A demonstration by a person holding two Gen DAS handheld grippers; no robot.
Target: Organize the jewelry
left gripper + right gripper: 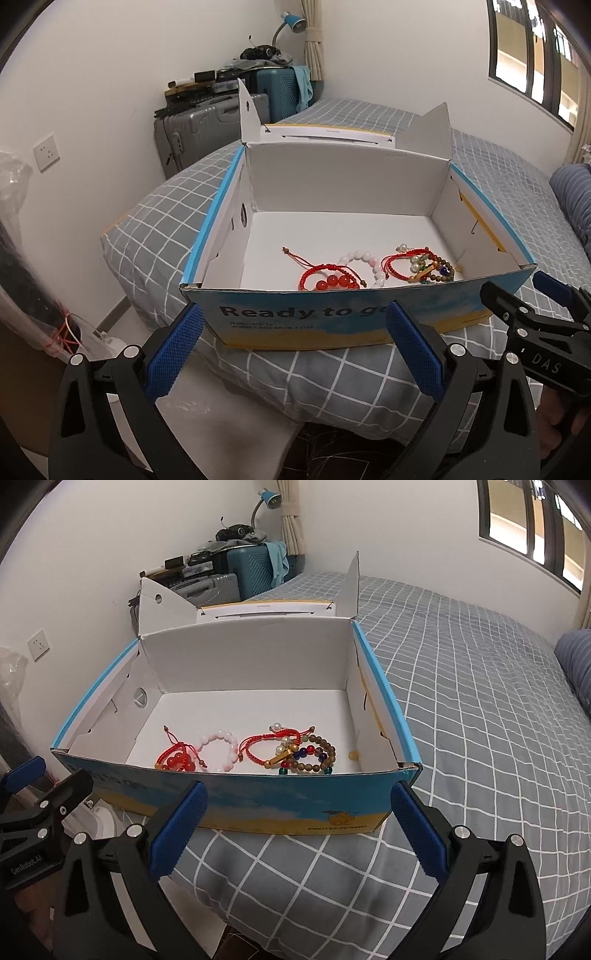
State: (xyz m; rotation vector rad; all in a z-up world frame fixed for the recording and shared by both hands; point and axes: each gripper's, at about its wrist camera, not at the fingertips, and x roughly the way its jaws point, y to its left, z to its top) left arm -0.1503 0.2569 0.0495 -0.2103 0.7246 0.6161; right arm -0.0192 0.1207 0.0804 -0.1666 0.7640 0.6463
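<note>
The left gripper (293, 345) has its blue-padded jaws spread wide with nothing between them, poised just short of the near wall of an open cardboard box (332, 321). The right gripper (303, 827) stands the same way, jaws wide apart and empty, before the same wall; in the left view it shows at 3 o'clock.

The box, white inside with a blue and yellow printed front, sits on a bed with a grey checked cover (461, 686), its lid flaps folded up at 12 o'clock.

On the box floor, close to the near wall, the jewelry lies in a row. At 9 o'clock of the row is a red cord bracelet with large red beads (176, 759). Next comes a pale pink-and-white bead bracelet (221, 747). Toward 3 o'clock a second red cord bracelet (258, 746) lies tangled with a brown wooden bead bracelet (325, 757), coloured glass beads, a few pearls and a gold bar charm (279, 757). A lone yellowish bead (353, 755) rests apart, farther toward 3 o'clock.
</note>
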